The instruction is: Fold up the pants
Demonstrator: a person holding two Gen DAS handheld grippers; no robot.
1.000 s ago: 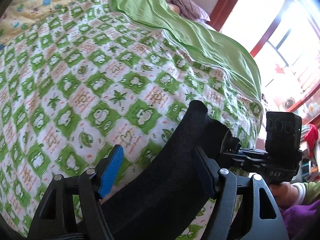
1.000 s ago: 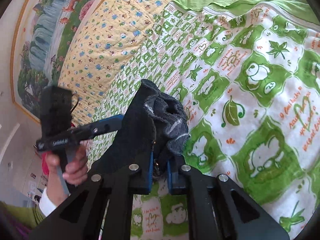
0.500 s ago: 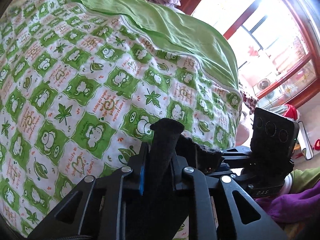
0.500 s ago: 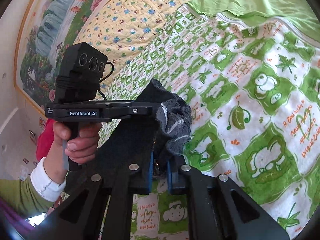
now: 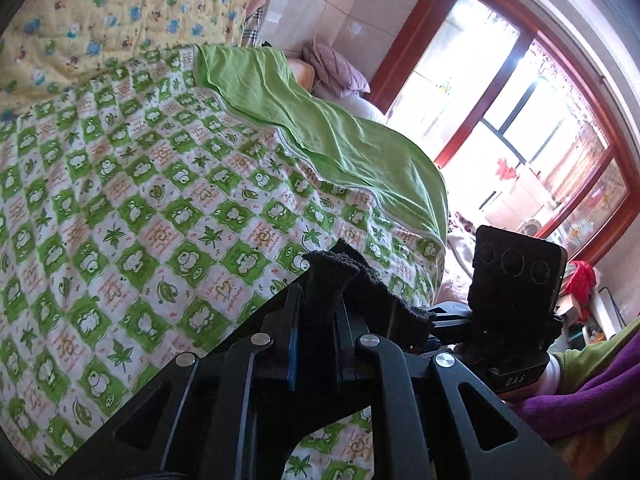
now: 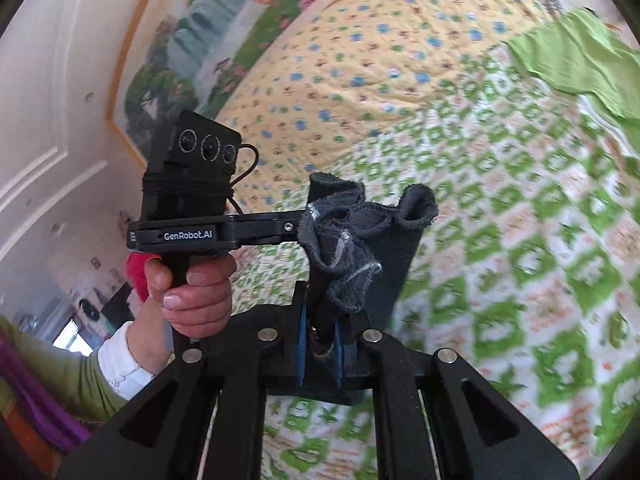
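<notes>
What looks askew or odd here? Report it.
The black pants are bunched into ruffled folds rather than held flat. Both the right gripper and the left gripper are shut on the same crumpled edge, held up above the green frog-print quilt. Nothing looks torn or spilled.

white lettering reading "GenRobot.AI" is showing on the side of the left hand-held gripper (image 6: 320, 216), on its black body just above the handle the person's hand (image 6: 192, 296) is gripping. in the left wrist view, small pale letters that look like "DAS" are sitting on the base of the right hand-held gripper (image 5: 404, 320). orange script is running across the white squares of the bed quilt (image 5: 160, 200), too small and warped to be read.
</notes>
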